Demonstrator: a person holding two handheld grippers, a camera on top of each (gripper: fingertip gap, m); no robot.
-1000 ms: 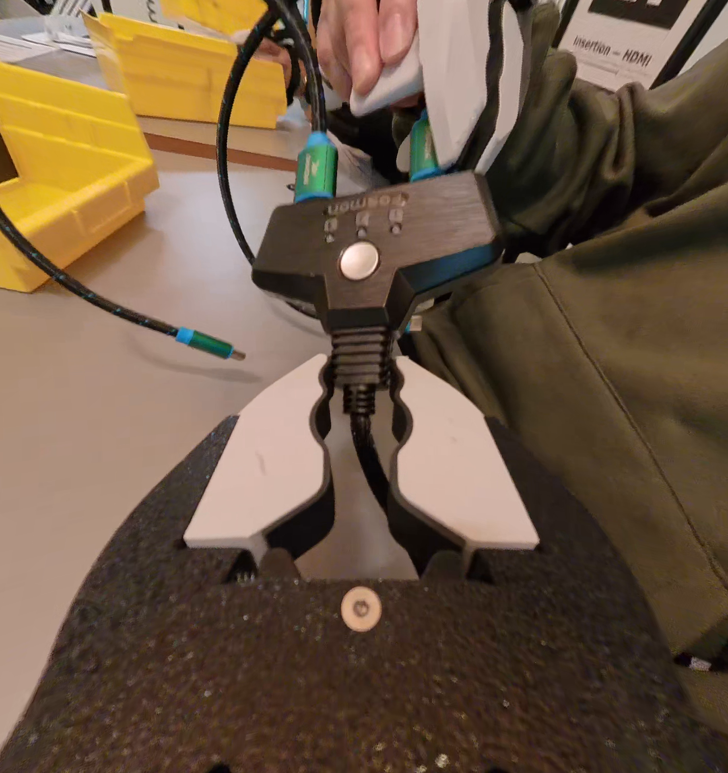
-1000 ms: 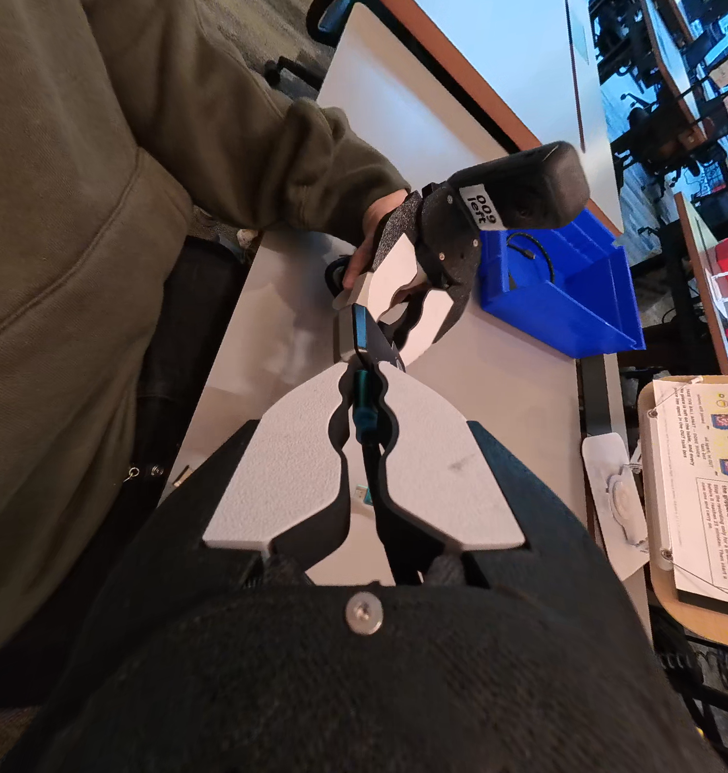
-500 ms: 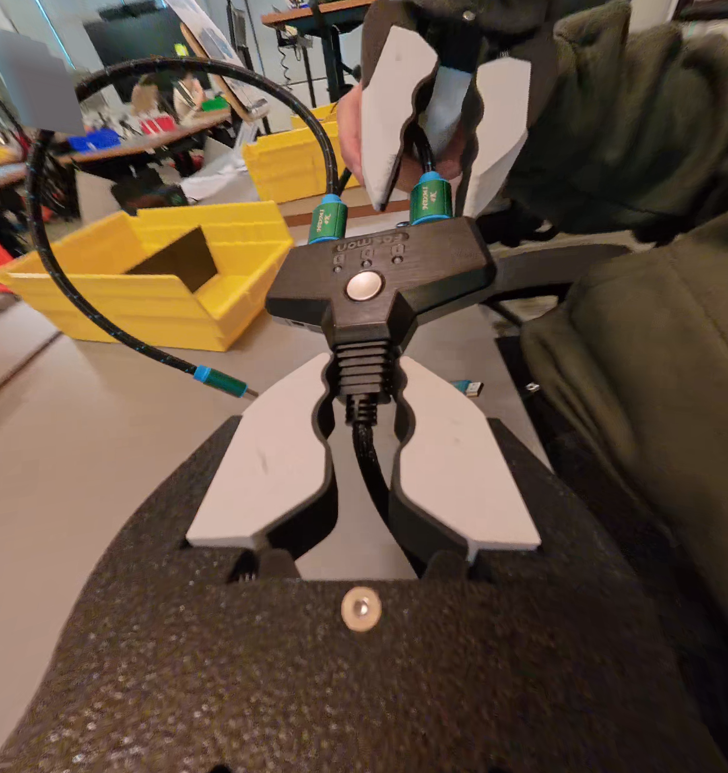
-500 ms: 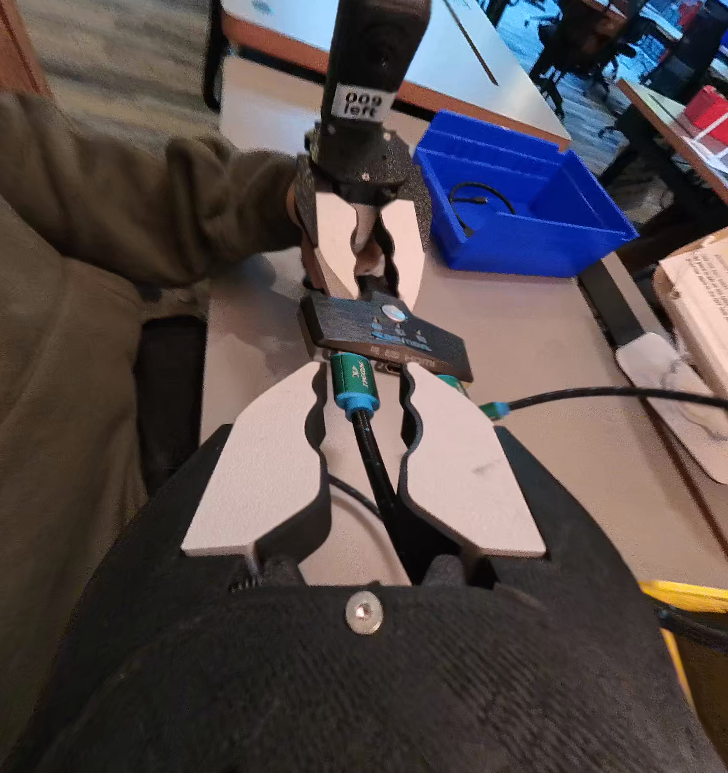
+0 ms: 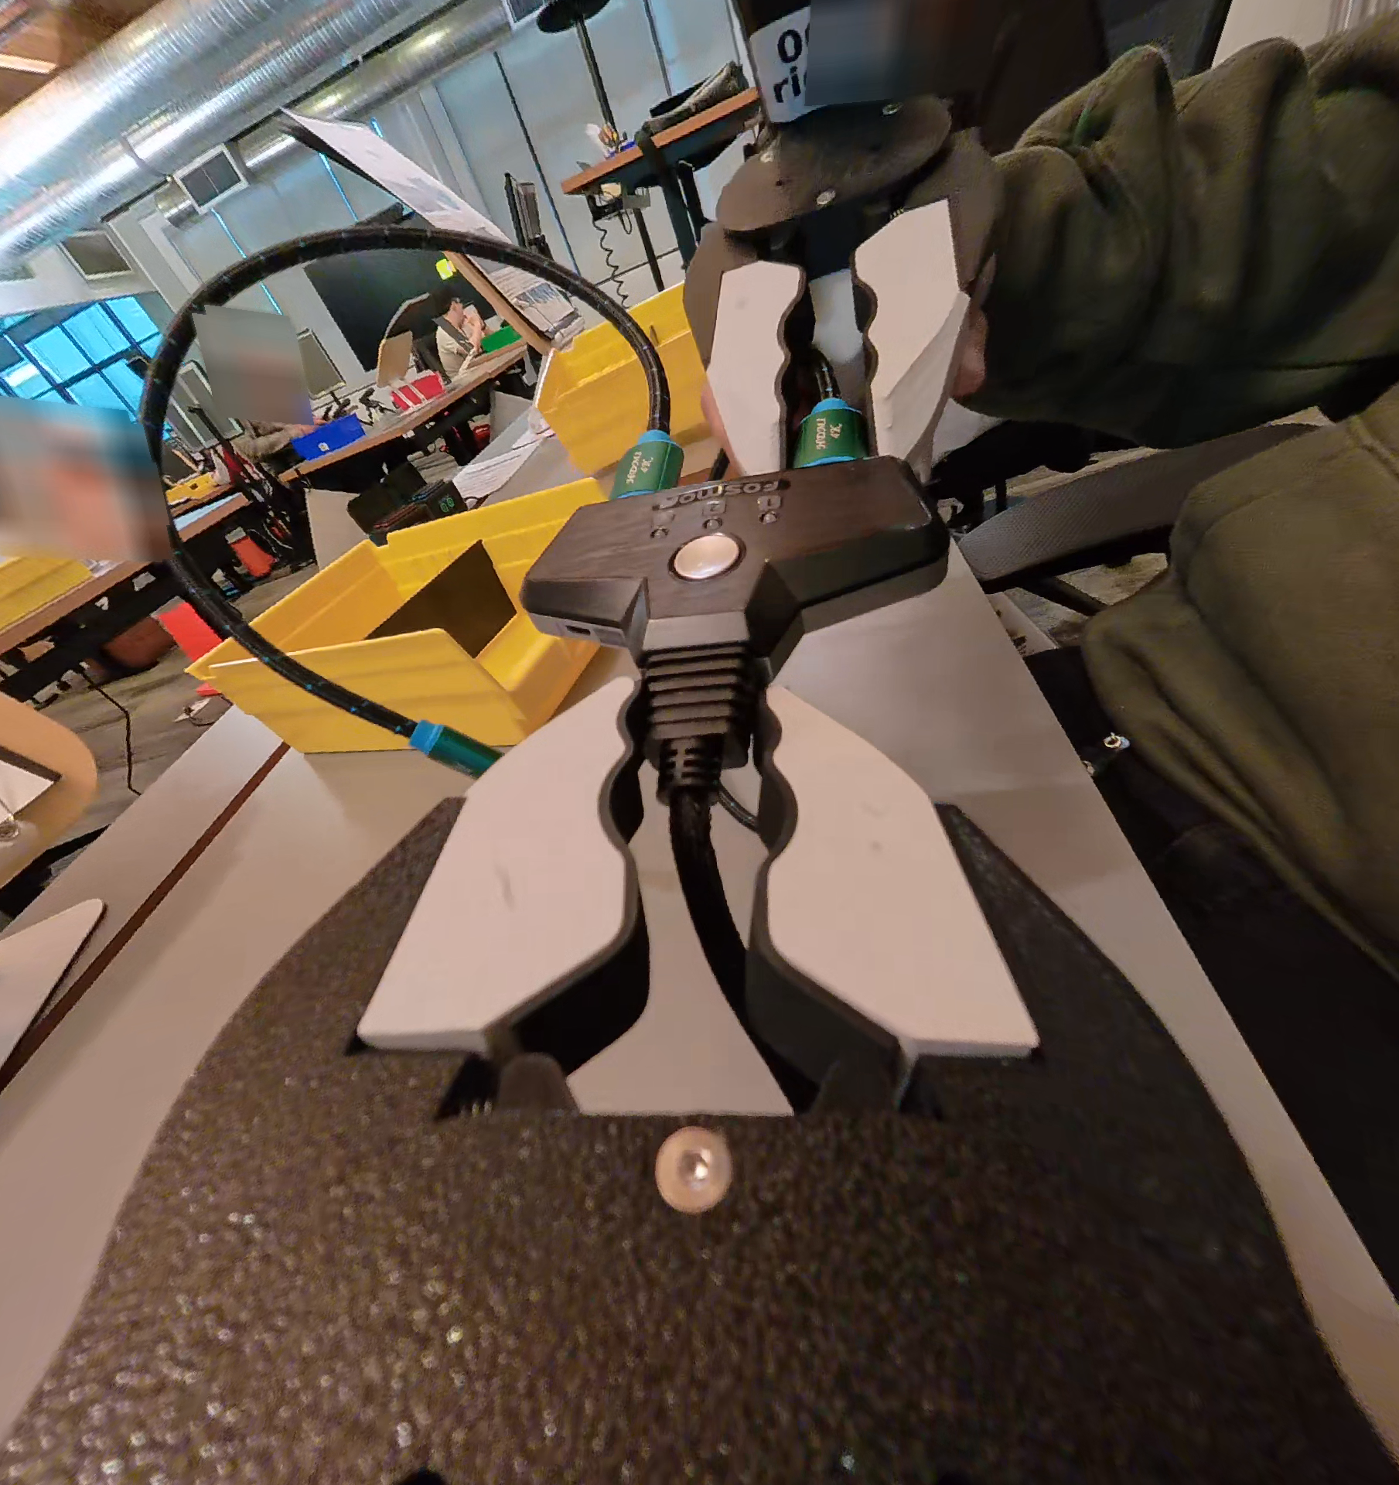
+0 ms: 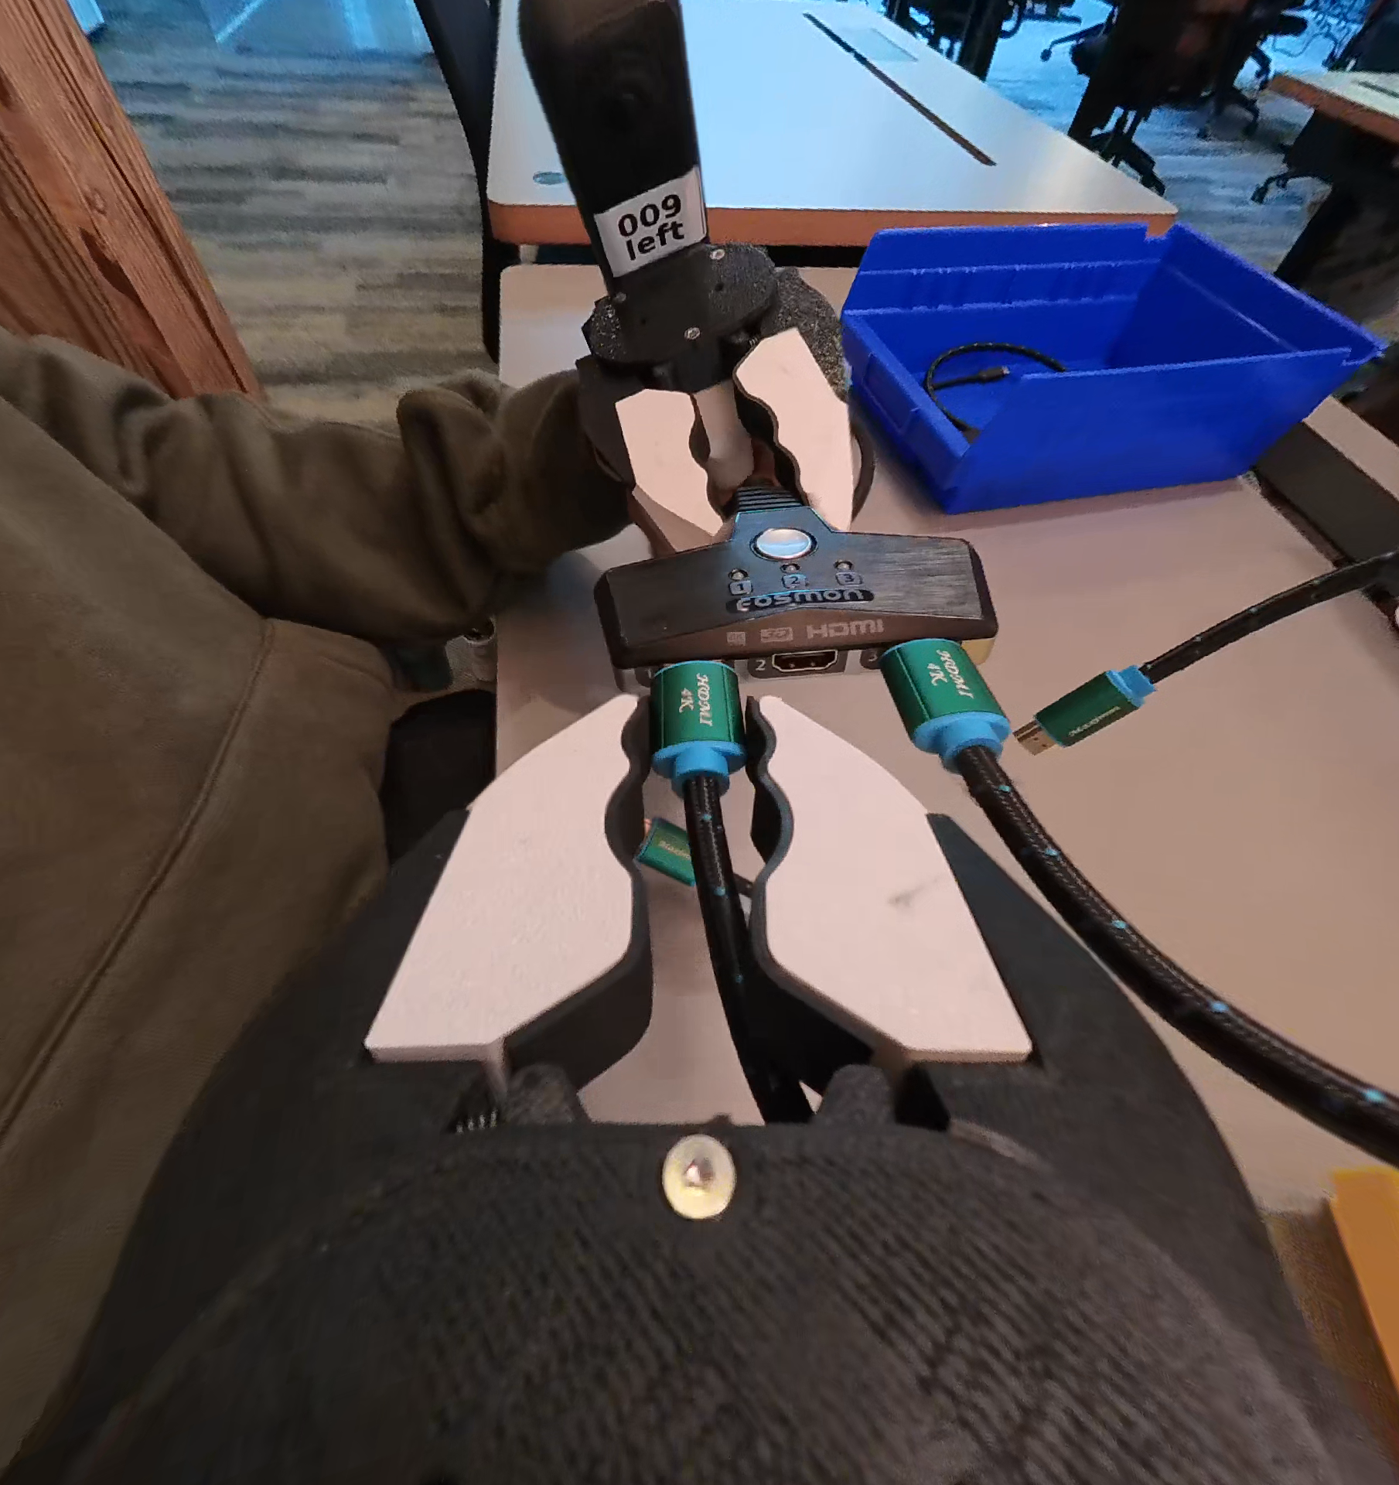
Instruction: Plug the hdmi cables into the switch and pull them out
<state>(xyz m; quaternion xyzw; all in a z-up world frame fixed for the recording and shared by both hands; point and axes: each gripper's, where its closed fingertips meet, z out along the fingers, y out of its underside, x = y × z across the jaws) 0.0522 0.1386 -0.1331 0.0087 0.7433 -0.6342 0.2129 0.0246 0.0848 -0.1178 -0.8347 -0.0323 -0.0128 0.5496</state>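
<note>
A black HDMI switch is held above the table by my left gripper, which is shut on its ribbed cable neck. It also shows in the right wrist view, with the left gripper behind it. Two green HDMI plugs sit in the outer ports. My right gripper is closed on the left plug, with a finger on each wide side. The right gripper faces me in the left wrist view. The other plug is in the right port. The middle port is empty. A third plug lies loose.
A yellow bin stands behind the switch in the left wrist view. A blue bin holding a thin black cable stands at the far right. A small green plug lies on the table under my right fingers. An olive sleeve fills the left.
The right gripper let go of the plug's thin sides, turned about a quarter turn and closed in on its wide sides. The switch has been raised and levelled.
</note>
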